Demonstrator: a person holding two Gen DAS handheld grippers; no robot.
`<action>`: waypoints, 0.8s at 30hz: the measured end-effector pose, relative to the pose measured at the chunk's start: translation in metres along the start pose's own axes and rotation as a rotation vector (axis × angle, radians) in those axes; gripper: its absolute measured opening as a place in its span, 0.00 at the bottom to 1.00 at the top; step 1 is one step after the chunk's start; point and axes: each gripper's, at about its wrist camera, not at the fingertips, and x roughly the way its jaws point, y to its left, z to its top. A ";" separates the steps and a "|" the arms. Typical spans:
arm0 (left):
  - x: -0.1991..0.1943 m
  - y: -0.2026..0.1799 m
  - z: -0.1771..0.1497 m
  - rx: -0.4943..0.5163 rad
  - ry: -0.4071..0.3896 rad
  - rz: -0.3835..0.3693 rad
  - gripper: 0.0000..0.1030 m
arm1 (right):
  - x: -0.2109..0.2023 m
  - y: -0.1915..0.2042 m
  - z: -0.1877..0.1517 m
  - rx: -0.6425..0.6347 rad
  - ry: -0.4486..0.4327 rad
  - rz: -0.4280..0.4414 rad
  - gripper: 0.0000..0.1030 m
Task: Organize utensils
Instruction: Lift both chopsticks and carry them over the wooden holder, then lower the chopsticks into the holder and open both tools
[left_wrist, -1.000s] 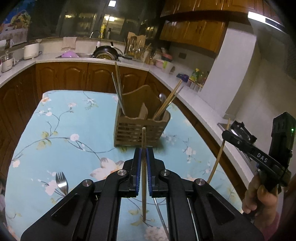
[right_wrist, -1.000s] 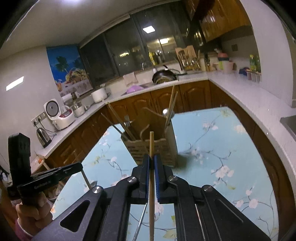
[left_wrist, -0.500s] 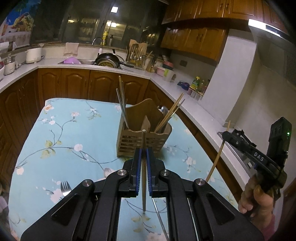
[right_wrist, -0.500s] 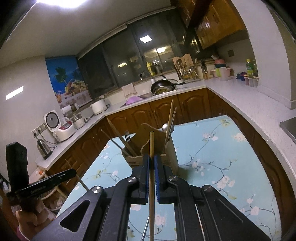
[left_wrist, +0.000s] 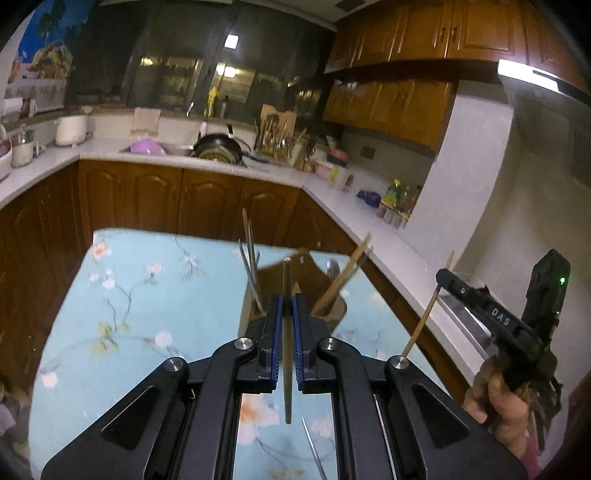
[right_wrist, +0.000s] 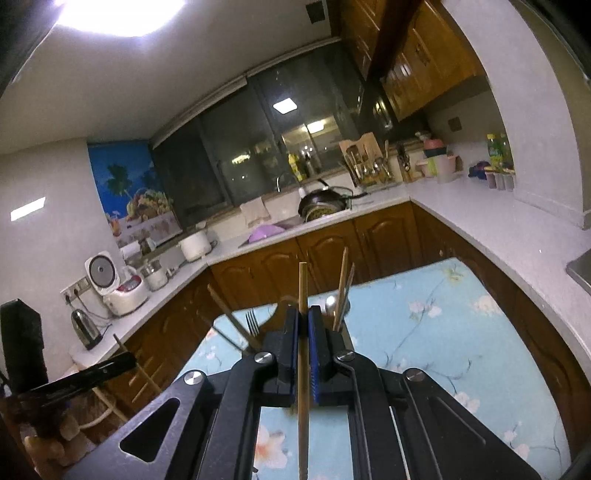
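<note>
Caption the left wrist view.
Left gripper clamps a chopstick upright before the wooden utensil holder on the floral tablecloth.

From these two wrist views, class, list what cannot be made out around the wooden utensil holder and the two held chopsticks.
- Wooden utensil holder: blurred in the left wrist view; its lower body is hidden behind the left gripper, and behind the right gripper in the right wrist view.
- Thin metal utensil on the floral tablecloth: cut off by the bottom edge; type unclear.
- Right-hand wooden chopstick: lower end cut off by the bottom edge.
</note>
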 end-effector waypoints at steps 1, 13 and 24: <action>0.000 0.001 0.005 0.003 -0.011 0.003 0.05 | 0.002 0.000 0.004 0.000 -0.012 0.003 0.05; 0.018 -0.002 0.075 0.035 -0.159 0.028 0.05 | 0.034 0.002 0.056 -0.021 -0.180 -0.031 0.05; 0.080 0.003 0.079 0.036 -0.180 0.102 0.05 | 0.075 0.001 0.064 -0.064 -0.279 -0.075 0.05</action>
